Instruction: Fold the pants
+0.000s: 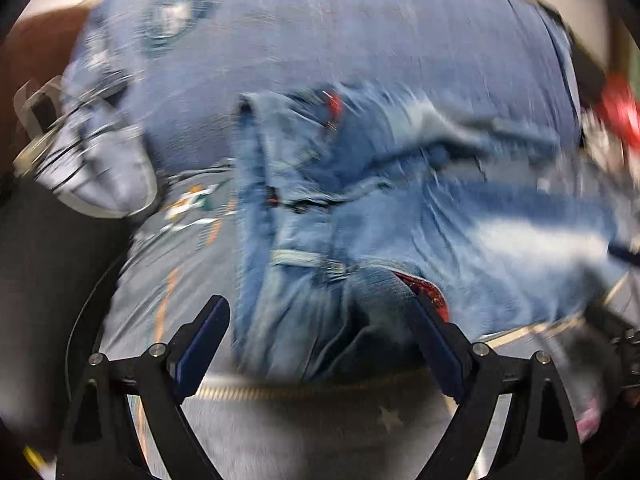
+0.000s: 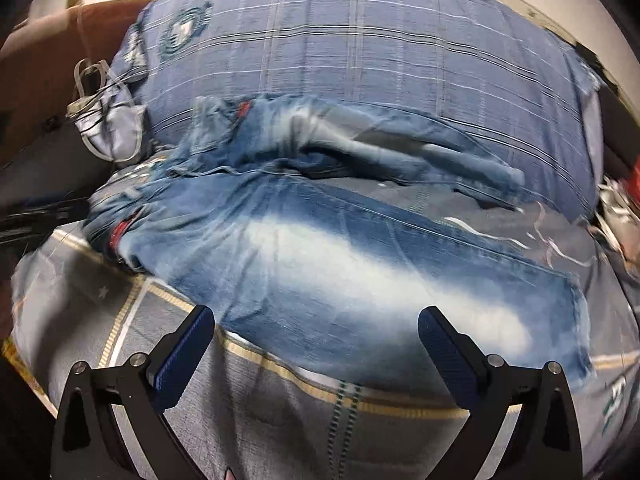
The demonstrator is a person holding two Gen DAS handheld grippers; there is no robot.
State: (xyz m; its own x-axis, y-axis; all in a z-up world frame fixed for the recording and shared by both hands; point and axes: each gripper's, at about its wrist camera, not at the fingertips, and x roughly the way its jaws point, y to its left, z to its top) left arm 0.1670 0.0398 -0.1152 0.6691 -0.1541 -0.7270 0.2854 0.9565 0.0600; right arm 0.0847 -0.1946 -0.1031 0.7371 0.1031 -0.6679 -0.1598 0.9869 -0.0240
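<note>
Blue faded jeans (image 2: 320, 248) lie spread across the bed, waist at the left and both legs running right, the far leg crumpled. In the left wrist view the jeans (image 1: 360, 200) are blurred and their bunched waist, with red lining (image 1: 424, 292), sits between the jaws. My left gripper (image 1: 320, 304) stands wide over that waist; its right finger (image 1: 432, 332) is at the red lining and its left finger (image 1: 212, 332) is just clear of the denim. My right gripper (image 2: 317, 316) is open above the near leg's lower edge, gripping nothing.
A blue plaid cover (image 2: 360, 48) lies behind the jeans, and grey bedding with a tan stripe (image 2: 280, 400) is under them. A small pillow with cords (image 2: 108, 120) sits at the left by brown furniture (image 2: 48, 48). Something red (image 1: 616, 116) is at the right edge.
</note>
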